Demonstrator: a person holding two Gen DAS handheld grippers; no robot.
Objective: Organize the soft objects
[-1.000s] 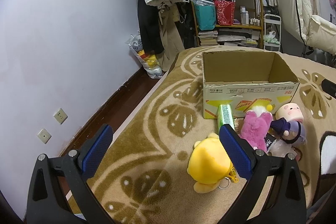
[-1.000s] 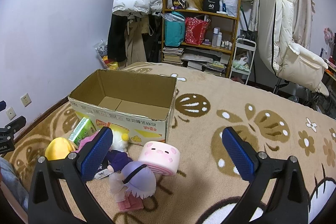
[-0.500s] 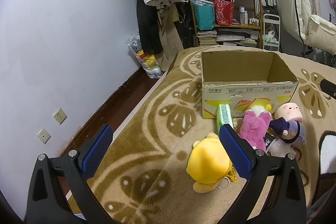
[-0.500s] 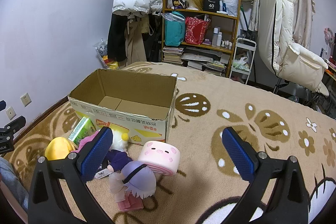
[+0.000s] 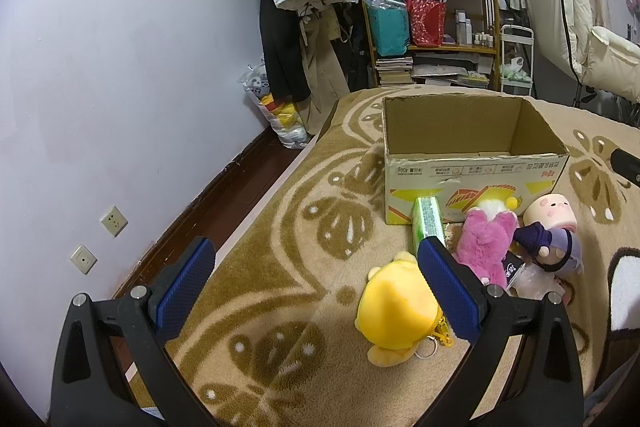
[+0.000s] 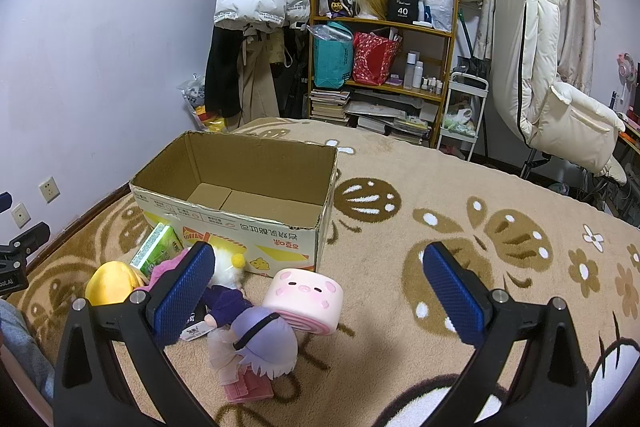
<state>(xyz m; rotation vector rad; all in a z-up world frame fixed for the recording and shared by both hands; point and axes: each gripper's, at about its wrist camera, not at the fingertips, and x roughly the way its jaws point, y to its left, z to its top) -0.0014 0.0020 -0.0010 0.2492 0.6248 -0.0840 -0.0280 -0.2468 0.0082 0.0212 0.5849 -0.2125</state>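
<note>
An open, empty cardboard box (image 5: 474,169) (image 6: 240,227) stands on the patterned carpet. In front of it lie a yellow plush (image 5: 394,311) (image 6: 108,285), a green tissue pack (image 5: 428,223) (image 6: 158,249), a pink plush (image 5: 486,247), a purple-haired doll (image 5: 554,247) (image 6: 260,341) and a pink pig cushion (image 5: 550,213) (image 6: 306,301). My left gripper (image 5: 316,291) is open and empty, hovering left of the yellow plush. My right gripper (image 6: 320,295) is open and empty, above the pig cushion and doll.
A wooden shelf (image 6: 380,67) with bags, books and bottles stands at the back beside hanging coats (image 6: 256,39). A white recliner chair (image 6: 552,99) is at the right. A wall (image 5: 100,107) and dark floor strip border the carpet's left edge.
Nothing has visibly changed beyond a slight shift of the left view; both grippers stay open and the toys have not moved.
</note>
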